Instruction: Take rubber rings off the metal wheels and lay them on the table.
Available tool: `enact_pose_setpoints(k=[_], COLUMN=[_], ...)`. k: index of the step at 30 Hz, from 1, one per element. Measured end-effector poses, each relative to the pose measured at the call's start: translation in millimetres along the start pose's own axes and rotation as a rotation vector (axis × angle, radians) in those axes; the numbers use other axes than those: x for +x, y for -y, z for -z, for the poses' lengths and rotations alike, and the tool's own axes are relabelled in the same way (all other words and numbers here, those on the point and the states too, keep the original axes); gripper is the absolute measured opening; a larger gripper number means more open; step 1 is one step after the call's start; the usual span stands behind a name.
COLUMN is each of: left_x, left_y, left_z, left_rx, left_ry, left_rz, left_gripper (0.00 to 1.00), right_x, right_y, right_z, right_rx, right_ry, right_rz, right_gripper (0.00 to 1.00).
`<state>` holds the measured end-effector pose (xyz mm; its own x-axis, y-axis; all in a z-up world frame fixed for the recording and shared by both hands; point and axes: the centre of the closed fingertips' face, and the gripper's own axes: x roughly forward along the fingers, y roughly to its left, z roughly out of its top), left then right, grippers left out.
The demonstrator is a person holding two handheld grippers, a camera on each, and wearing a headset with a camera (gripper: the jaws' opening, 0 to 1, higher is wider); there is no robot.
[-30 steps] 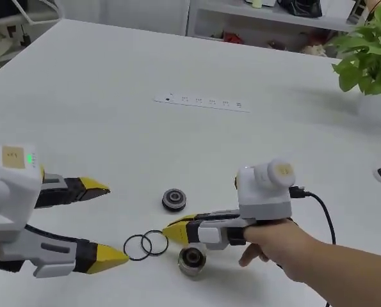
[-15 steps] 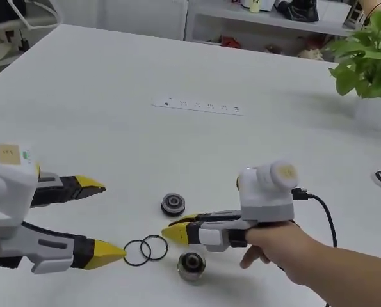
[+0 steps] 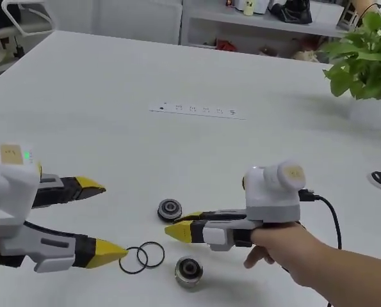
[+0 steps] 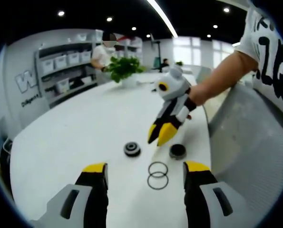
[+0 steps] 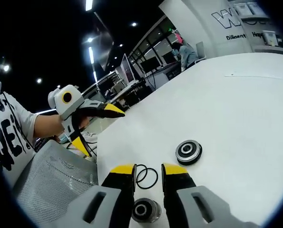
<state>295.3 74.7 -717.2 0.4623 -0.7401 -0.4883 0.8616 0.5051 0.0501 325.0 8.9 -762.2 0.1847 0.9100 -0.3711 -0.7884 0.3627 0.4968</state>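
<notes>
Two rubber rings, two metal wheels

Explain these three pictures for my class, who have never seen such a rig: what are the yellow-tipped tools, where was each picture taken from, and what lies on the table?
A person holds two hand tools, each with two yellow-tipped jaws. The head view looks down from a headset; each round view comes from a camera riding on one gripper. The left gripper is wide open, the right gripper nearly closed; both hold nothing. On the white table lie two black rubber rings and two metal wheels.
</notes>
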Motion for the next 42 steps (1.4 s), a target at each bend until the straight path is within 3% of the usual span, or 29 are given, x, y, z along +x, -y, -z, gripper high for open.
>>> enact_pose_setpoints(k=[23,42], left_x=[18.3,40.8], left_y=[-23.4,-37.5], left_z=[-9.8,-9.4], left_rx=[0.014,0.011], left_ry=[-0.005,-0.017], left_rz=[-0.008,-0.001], left_gripper=[0.65,0.64], right_x=[-17.0,-18.7], right_y=[21.0,41.8], right_z=[-17.5,-17.1], right_rx=[-0.059,-0.153], right_ry=[0.04,0.02], right_rz=[0.066,0.122], right_gripper=[0.21,0.26])
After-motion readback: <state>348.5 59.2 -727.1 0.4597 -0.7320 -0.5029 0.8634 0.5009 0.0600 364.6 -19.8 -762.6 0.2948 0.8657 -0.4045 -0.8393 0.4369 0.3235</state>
